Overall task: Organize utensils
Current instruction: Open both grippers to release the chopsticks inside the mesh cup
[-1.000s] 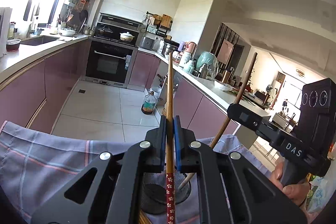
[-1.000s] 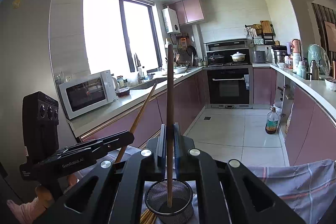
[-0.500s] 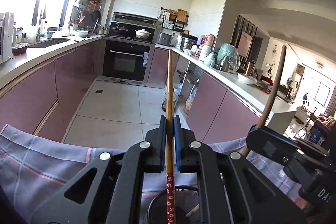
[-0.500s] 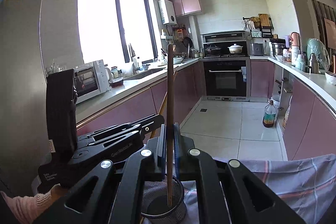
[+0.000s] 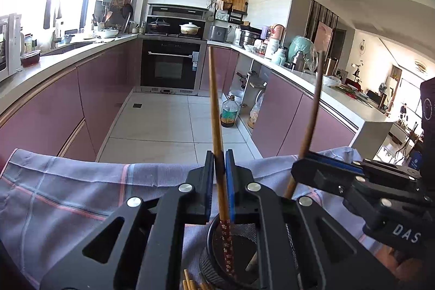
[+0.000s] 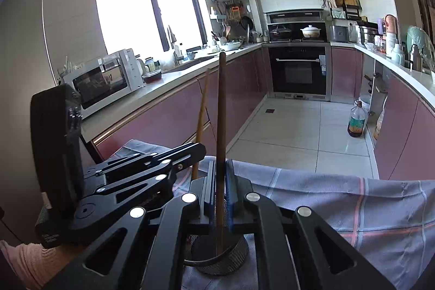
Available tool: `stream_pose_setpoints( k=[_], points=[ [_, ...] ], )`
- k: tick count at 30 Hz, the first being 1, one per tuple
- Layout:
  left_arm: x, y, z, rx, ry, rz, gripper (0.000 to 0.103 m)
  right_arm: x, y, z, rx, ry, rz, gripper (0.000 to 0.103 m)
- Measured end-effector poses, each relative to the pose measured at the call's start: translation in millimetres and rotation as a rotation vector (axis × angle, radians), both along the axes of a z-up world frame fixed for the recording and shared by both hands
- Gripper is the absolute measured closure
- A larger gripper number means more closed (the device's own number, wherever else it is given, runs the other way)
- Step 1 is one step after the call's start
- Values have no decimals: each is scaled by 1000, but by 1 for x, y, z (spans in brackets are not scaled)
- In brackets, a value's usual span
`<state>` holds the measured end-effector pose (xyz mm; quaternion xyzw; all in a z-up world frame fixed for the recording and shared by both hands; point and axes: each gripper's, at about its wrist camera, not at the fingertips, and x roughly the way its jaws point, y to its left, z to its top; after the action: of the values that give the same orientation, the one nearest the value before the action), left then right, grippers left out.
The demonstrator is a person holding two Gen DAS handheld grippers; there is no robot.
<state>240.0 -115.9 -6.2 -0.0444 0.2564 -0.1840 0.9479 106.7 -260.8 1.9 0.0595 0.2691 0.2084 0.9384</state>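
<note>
A black mesh cup (image 5: pixel 244 235) (image 6: pixel 233 254) stands on a checked cloth (image 5: pixel 68 195) just under both grippers. My left gripper (image 5: pixel 218 154) has a light wooden chopstick (image 5: pixel 214 105) with a red flowered end between its blue pads. Its jaws are opening; the stick leans loose, its lower end down in the cup. My right gripper (image 6: pixel 221 162) holds a darker chopstick (image 6: pixel 221 105) upright with its tip inside the cup. These jaws are opening too, though the pads still touch the stick. Each gripper shows in the other's view, close alongside.
Several loose chopsticks (image 5: pixel 193 284) lie on the cloth in front of the cup. Beyond the cloth's far edge is a tiled kitchen floor between purple cabinets, with an oven (image 6: pixel 299 69) at the back, a microwave (image 6: pixel 103 80) on the left counter and a bottle (image 6: pixel 356 121) on the floor.
Both grippers have come down and closer together over the cup, so both sticks' lower ends now reach into it. The left stick has tilted between its pads.
</note>
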Motion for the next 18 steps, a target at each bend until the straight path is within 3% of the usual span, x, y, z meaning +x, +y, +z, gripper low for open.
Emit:
stream_pose_setpoints(
  k=[4, 13, 18],
  points=[
    [-13, 13, -8, 25, 8, 7, 82, 7, -1, -3, 12, 21, -26, 82],
    [-29, 32, 3, 16, -1, 8, 73, -3, -2, 0, 17, 1, -34, 68],
    [-43, 42, 6, 37, 10, 4, 66, -18, -5, 2, 32, -16, -16, 65]
  ],
)
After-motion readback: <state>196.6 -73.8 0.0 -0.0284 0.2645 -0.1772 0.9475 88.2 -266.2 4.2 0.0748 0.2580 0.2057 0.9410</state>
